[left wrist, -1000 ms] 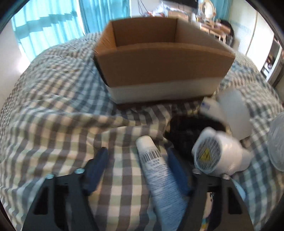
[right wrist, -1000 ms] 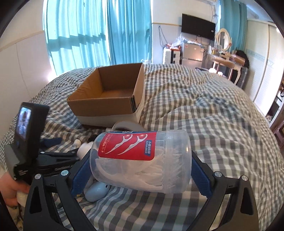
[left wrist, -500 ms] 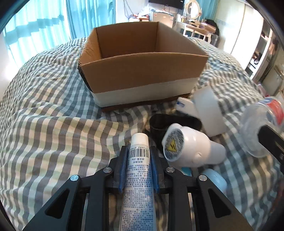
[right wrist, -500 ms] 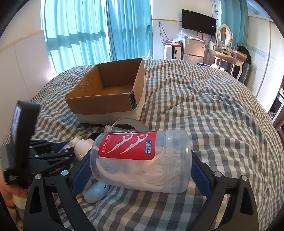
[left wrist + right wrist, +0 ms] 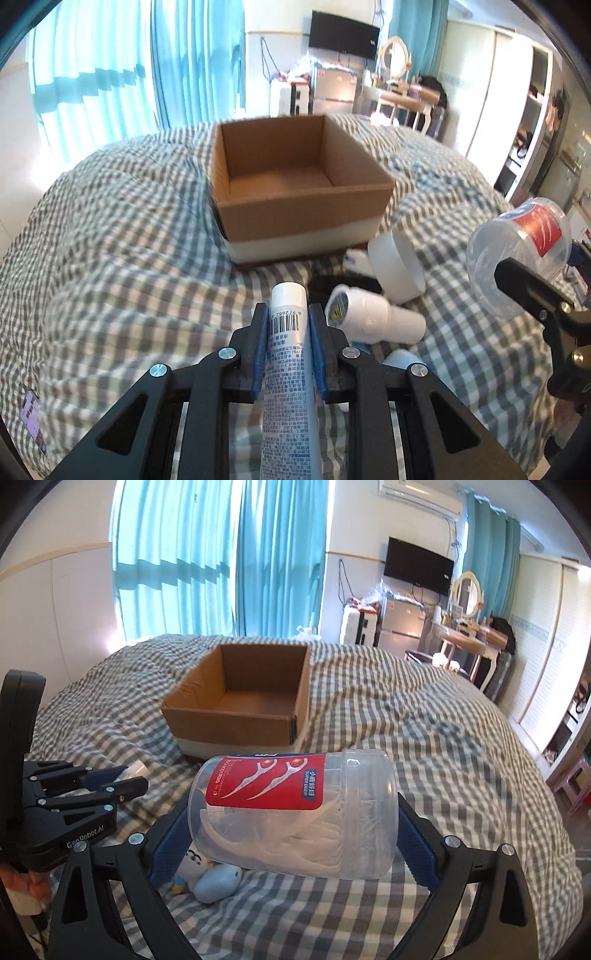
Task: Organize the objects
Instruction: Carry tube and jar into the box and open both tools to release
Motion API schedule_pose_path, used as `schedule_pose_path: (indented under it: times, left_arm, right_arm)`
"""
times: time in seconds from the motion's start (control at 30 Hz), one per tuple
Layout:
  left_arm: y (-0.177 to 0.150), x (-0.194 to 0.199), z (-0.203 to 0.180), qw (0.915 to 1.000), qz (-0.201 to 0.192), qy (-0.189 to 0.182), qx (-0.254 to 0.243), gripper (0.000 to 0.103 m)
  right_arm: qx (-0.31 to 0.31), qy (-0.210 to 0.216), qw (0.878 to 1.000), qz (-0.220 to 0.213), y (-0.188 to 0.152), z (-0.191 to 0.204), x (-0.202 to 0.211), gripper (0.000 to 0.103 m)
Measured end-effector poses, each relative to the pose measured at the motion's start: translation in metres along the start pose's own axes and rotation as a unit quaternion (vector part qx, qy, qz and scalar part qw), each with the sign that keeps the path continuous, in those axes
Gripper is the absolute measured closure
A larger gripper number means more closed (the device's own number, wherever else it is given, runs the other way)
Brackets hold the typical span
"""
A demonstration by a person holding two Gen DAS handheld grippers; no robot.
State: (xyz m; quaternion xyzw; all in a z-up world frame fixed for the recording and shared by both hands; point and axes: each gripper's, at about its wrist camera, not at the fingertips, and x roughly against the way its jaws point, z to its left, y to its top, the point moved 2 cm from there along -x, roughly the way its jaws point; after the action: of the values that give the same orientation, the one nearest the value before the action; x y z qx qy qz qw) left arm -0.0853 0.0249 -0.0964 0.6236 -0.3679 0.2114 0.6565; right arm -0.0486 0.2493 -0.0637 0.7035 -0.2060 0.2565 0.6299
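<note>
The left tongs (image 5: 284,325) are clamped on a white squeeze tube with a barcode and a white cap (image 5: 288,354), its cap pointing toward the open brown cardboard box (image 5: 295,206) on the grey-and-white checked bed cover (image 5: 110,280). The right tongs (image 5: 291,823) grip a clear plastic jar of white floss picks with a red label (image 5: 295,812) — held sideways above the bed. On the cover near the box lie a white bottle with a yellow warning sticker (image 5: 369,317) and a white tape roll (image 5: 399,269) — just beside each other.
</note>
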Motion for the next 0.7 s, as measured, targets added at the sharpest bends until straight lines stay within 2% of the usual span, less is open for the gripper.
schedule_pose_path:
  times: [0.2,0.3,0.43,0.5,0.6,0.7]
  left_arm:
    - [0.031,0.01,0.017,0.9992,-0.039,0.006,0.009,0.082]
    - [0.054,0.01,0.025,0.9983,-0.057,0.011,0.01,0.082]
    - [0.091,0.007,0.031,0.9968,-0.078,0.018,0.004,0.082]
    - [0.113,0.001,0.033,0.9951,-0.092,0.037,-0.006,0.082]
    - [0.142,-0.012,0.042,0.9954,-0.094,0.02,0.005,0.082]
    - [0.168,-0.029,0.048,0.9948,-0.097,0.031,0.0,0.082]
  right_arm:
    - [-0.007,0.04,0.999,-0.004,0.027,0.005,-0.001,0.007]
    - [0.004,0.034,0.999,-0.01,0.046,0.006,-0.009,0.007]
    - [-0.006,0.047,0.999,-0.013,0.077,0.0,-0.025,0.007]
    - [-0.002,0.045,0.999,-0.017,0.095,-0.002,-0.034,0.008]
    - [0.014,0.033,0.999,-0.03,0.125,-0.002,-0.045,0.008]
    - [0.027,0.037,0.998,-0.039,0.154,0.002,-0.059,0.008]
